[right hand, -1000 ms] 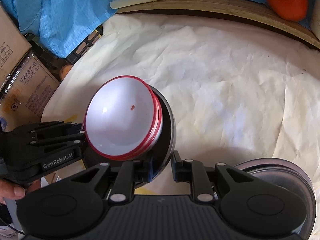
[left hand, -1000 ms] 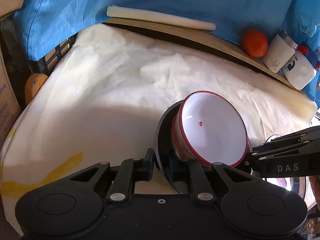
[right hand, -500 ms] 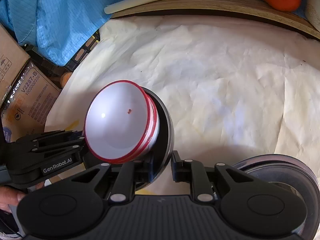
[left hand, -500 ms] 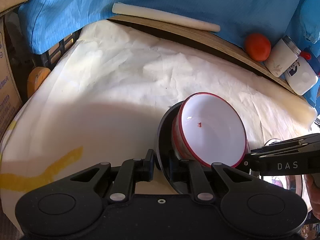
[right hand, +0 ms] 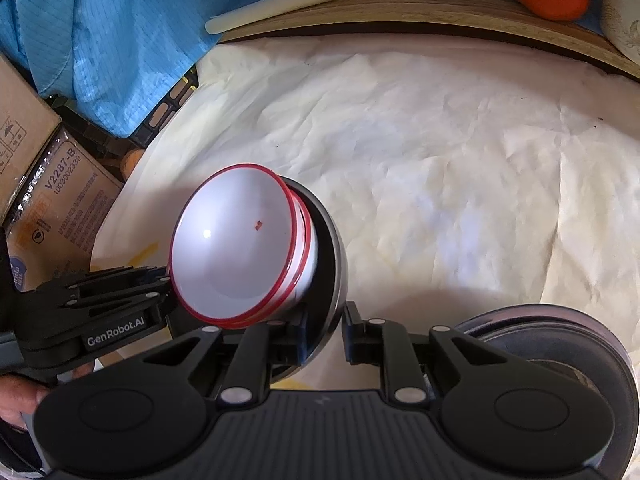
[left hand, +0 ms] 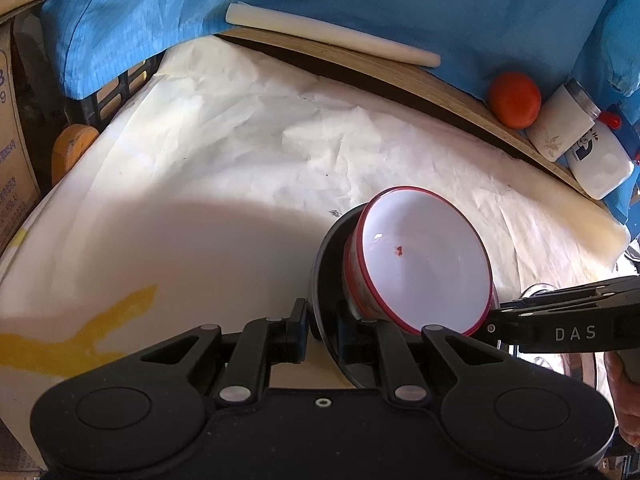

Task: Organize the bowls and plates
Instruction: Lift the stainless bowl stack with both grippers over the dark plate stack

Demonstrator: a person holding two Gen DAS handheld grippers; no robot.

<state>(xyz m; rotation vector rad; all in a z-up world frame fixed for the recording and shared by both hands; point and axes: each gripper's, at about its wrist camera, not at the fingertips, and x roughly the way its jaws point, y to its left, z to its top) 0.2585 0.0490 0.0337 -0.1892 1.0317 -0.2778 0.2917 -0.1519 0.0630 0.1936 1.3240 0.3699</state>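
Between the two grippers, low in both wrist views, a dark metal plate (left hand: pixel 326 276) is carried on edge with a stack of red-rimmed white bowls (left hand: pixel 424 264) resting against its face, mouths turned sideways. The left gripper (left hand: pixel 322 324) has its jaws nearly closed, pinching the plate's rim at about 6 o'clock; the right gripper (right hand: pixel 324 328) pinches the same rim from the opposite side, one finger inside and one outside. I judge the double grip is there because a plate loaded with bowls would pivot under a single pinch, and the tilt means the bowls could slide off. Ahead lies the crumpled white paper sheet (left hand: pixel 248 152), bare over the middle. At 1 to 2 o'clock in the left view sit an orange fruit (left hand: pixel 514 99), a white tumbler (left hand: pixel 560 124) and a white bottle (left hand: pixel 598 160) along the wooden board's edge (left hand: pixel 400 76), with a pale rod (left hand: pixel 328 36) at 12. A second dark round dish (right hand: pixel 556 344) lies at 4 o'clock in the right view, just beside the gripper; it could be struck on lowering.
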